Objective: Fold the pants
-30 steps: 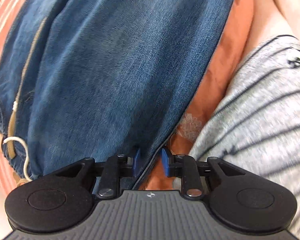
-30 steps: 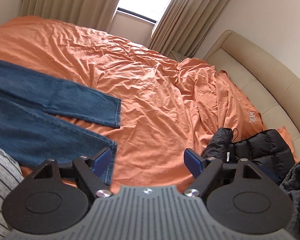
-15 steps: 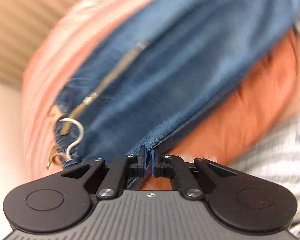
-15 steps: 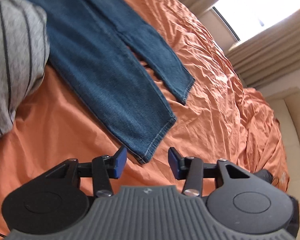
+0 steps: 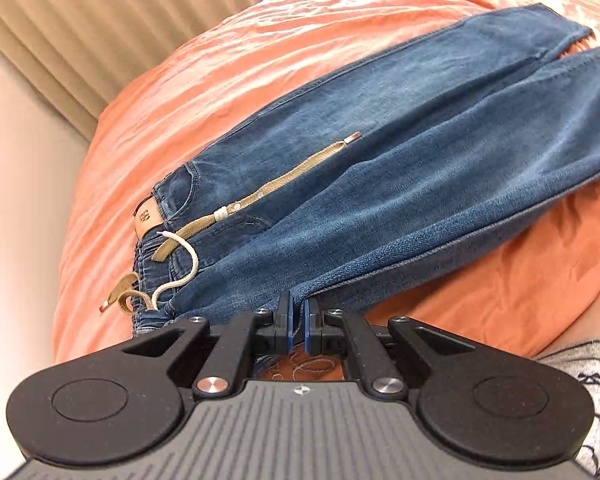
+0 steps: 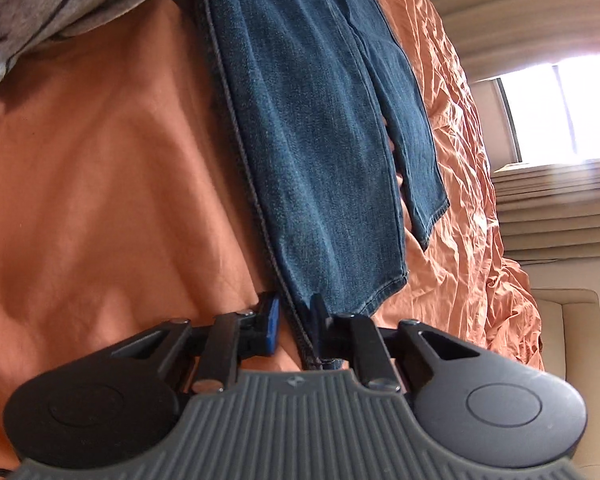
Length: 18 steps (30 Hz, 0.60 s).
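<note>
Left gripper (image 5: pixel 296 320) was open around the jeans (image 5: pixel 380 184) edge a second ago. Now I see it clamped on the near side seam by the waistband, drawstring (image 5: pixel 180 256) just left of it. Right gripper (image 6: pixel 296 326) was wide open and high over the orange bedspread (image 5: pixel 220 60). It has dropped to the near leg's hem corner, jaws closing, seam between them, one pad not visibly touching yet. Jeans lie flat along the bed, legs side by side. I judge both near-edge grips almost set, so the lengthwise fold onto the far leg comes next.
</note>
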Each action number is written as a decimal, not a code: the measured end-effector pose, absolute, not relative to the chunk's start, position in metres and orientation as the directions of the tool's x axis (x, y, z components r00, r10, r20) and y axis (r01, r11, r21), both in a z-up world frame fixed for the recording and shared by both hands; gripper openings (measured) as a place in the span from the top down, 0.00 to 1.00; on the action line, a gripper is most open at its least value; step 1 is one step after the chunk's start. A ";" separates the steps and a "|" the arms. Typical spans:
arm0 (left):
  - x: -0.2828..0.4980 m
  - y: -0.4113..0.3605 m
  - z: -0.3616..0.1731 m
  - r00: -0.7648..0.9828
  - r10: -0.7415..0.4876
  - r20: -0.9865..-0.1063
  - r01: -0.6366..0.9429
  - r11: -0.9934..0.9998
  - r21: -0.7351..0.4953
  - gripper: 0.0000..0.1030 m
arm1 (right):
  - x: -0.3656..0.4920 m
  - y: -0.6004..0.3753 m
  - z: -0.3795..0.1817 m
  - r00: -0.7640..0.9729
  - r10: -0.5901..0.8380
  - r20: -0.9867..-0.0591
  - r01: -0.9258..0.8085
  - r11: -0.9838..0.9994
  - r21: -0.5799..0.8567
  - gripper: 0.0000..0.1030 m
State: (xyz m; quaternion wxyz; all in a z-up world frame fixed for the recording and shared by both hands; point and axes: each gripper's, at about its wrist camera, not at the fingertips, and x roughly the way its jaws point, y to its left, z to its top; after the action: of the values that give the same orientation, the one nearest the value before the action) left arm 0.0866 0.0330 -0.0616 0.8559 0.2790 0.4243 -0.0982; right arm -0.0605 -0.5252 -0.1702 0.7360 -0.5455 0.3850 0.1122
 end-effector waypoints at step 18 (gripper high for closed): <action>0.121 0.044 0.047 0.849 0.080 -0.522 0.193 0.874 0.447 0.96 | 0.043 -0.516 0.018 0.864 -0.363 -0.350 -0.054 0.622 -0.781 1.00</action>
State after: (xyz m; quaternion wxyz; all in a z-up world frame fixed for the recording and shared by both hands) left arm 0.1211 0.0439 0.0470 0.9285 0.2496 0.2732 -0.0303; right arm 0.0426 -0.5156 0.0182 0.8664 -0.4256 0.2455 -0.0892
